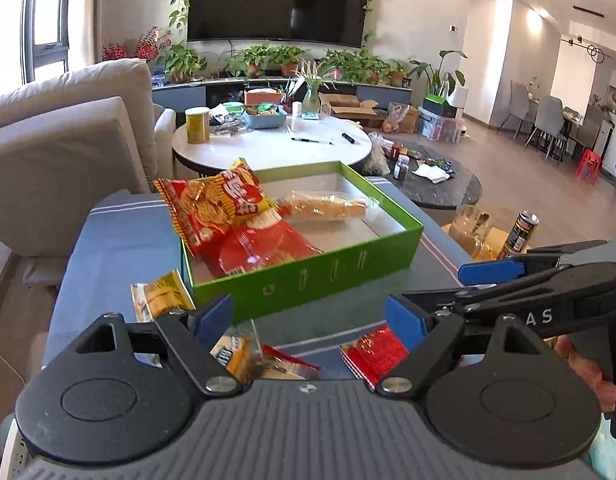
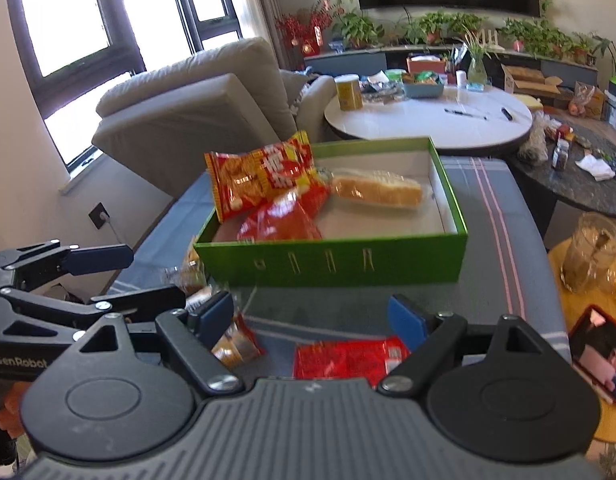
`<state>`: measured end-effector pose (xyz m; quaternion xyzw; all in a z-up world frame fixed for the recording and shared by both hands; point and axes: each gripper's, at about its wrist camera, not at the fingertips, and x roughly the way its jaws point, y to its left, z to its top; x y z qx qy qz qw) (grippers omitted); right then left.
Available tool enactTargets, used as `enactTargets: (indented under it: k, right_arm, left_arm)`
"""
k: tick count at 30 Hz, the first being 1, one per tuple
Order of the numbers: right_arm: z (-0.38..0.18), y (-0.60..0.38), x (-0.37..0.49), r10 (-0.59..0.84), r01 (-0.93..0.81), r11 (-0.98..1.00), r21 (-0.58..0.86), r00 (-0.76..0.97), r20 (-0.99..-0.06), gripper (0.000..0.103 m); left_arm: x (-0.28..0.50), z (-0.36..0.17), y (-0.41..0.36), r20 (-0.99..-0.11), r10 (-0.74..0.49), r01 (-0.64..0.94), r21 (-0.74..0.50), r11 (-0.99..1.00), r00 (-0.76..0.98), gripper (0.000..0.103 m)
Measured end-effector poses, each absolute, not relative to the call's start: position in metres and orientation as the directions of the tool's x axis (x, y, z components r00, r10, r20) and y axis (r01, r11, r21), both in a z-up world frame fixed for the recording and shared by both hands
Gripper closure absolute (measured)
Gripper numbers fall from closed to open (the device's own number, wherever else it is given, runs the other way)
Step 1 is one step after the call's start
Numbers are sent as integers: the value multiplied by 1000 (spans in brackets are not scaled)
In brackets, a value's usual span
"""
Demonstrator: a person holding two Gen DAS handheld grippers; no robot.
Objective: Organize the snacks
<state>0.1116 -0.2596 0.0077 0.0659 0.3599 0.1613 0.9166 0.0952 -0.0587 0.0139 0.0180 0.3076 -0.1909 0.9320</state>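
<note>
Green cardboard box [image 1: 303,280], open-topped, ahead of both tools on blue-grey striped cloth [image 1: 119,240]. Contents: red-and-yellow crisp packet [image 1: 215,204] leaning over the far-left wall; glossy red snack bag [image 1: 263,248] below it; clear-wrapped bread roll [image 1: 328,207] at the back. Left gripper [image 1: 308,316]: blue-padded fingers apart, nothing between them; small yellow snack packet [image 1: 161,294] just beyond its left finger. Right gripper [image 2: 311,316]: fingers apart, empty, flat red foil packet [image 2: 348,358] lying beneath and between them; orange-brown wrapped snack [image 2: 233,346] by its left finger.
</note>
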Motion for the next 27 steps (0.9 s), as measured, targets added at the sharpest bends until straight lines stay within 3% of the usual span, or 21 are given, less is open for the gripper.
enactTargets:
  k: [27]
  right_arm:
    - [-37,-282,114,313,-164,948,272,630,-711,13]
  left_arm:
    - [85,-39,-111,-716,-385,498,-61,865,582,21]
